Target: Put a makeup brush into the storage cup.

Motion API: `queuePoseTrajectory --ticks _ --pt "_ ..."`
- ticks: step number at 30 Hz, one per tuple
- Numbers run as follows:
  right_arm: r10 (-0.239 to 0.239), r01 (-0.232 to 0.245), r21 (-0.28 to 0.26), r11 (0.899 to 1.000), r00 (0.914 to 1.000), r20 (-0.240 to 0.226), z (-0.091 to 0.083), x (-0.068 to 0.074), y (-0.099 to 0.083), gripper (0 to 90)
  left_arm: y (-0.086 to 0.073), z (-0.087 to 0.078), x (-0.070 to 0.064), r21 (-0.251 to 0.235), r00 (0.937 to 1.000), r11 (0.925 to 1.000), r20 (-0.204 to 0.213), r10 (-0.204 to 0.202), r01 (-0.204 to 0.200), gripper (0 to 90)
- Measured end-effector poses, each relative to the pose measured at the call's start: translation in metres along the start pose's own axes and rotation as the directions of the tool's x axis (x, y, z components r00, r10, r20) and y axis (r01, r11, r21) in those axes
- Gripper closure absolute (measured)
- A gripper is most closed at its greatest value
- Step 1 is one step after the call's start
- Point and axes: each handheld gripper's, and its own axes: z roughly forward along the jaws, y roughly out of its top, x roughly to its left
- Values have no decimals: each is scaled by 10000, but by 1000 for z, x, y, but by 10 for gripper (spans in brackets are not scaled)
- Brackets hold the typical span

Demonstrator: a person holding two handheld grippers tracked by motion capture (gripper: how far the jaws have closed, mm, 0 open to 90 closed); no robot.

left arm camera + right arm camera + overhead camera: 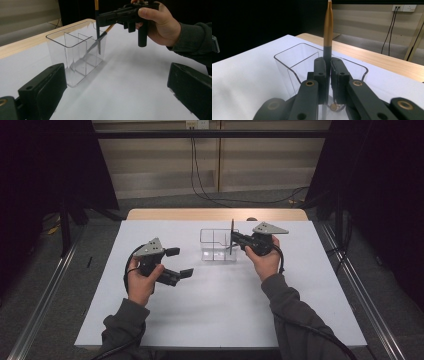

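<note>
While left claw [179, 262] gapes, right claw [235, 239] grips pen [327, 37] upright over clear organizer [212, 251]

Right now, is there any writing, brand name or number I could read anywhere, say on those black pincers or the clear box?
None can be read: the left gripper, right gripper, pen, clear organizer and white table bear no legible words, numbers or signs.
The wall socket is too small to read.

No lettering, label, brand mark, number or sign can be read anywhere; none is borne by the clear plastic divided container [75, 56], the black-and-gold pen [328, 32], or the white wall socket plate [404, 7] seen at the upper right of the right gripper view.
</note>
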Motion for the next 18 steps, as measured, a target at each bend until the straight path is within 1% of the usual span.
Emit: queuePoseTrajectory --ticks 10,16,18 --pt "-8 9 81 10000 10000 -60 0 0 -2 837 0 0 0 1 10000 10000 4 -14 14 20" --pt "-31 31 110 9999 10000 0 0 0 -3 837 0 0 0 -11 10000 10000 17 -20 20 20" --pt "-47 48 157 9999 10000 -60 0 0 -3 837 0 0 0 21 10000 10000 9 -9 9 20"
